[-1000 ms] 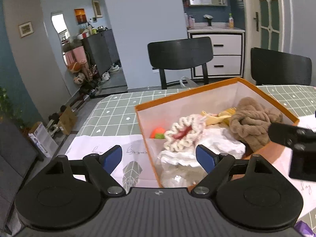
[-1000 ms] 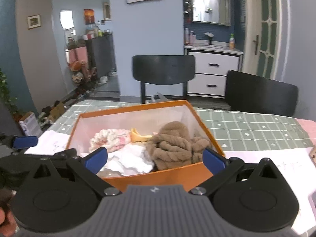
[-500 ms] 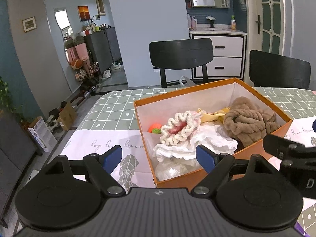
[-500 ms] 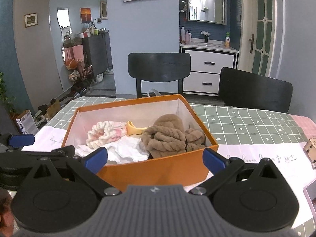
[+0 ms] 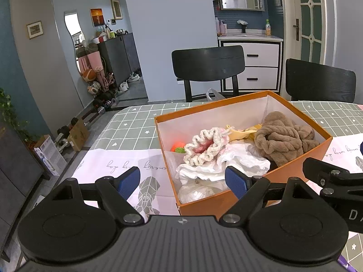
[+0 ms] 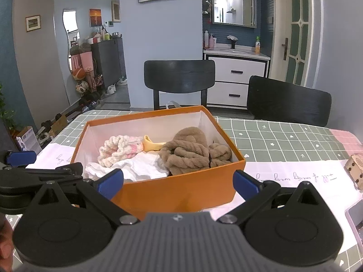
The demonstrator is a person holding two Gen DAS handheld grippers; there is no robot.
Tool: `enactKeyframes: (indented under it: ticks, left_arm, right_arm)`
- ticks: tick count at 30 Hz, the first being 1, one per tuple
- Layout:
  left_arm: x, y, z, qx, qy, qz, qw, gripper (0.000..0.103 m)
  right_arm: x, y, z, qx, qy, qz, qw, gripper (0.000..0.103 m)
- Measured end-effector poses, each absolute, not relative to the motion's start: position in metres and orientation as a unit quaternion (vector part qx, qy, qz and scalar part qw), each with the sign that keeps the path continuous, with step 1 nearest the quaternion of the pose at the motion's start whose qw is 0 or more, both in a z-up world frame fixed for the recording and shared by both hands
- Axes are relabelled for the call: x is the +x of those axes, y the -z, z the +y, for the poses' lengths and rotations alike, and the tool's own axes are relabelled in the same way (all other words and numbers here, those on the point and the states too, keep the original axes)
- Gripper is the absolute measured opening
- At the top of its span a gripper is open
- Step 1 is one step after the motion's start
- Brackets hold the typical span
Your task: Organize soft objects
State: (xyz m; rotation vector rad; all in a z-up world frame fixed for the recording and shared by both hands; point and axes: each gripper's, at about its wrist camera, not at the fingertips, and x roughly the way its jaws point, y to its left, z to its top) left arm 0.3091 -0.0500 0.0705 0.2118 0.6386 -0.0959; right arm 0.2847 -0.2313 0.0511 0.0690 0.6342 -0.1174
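An orange box (image 5: 226, 201) (image 6: 172, 192) stands on the table and holds soft things: a brown plush bundle (image 5: 281, 140) (image 6: 192, 149), a cream and pink knitted piece (image 5: 204, 147) (image 6: 118, 149), white crumpled cloth (image 5: 229, 161) (image 6: 140, 165), a yellow item (image 6: 150, 146) and an orange knitted ball (image 5: 178, 146). My left gripper (image 5: 182, 181) is open and empty, just short of the box's near left corner. My right gripper (image 6: 178, 182) is open and empty in front of the box's near wall.
The table has a green checked cloth (image 6: 283, 140) and white printed mats (image 5: 127, 167). Two black chairs (image 6: 179, 77) (image 6: 288, 99) stand behind it. A small wooden box (image 6: 355, 170) sits at the right edge. The left table edge drops to the floor.
Both grippers have drawn back and up from the box, which now sits farther away in both views. Both stay open. The box's contents have not moved.
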Motion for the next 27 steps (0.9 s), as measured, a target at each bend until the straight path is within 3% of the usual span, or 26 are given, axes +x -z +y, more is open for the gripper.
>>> enactKeyframes:
  ticks: [27]
  left_arm:
    - [0.3004, -0.0748, -0.0543, 0.111, 0.048, 0.311, 0.943, 0.099]
  right_arm:
    - [0.2759, -0.0574, -0.2310, 0.033, 0.069, 0.310, 0.948, 0.100]
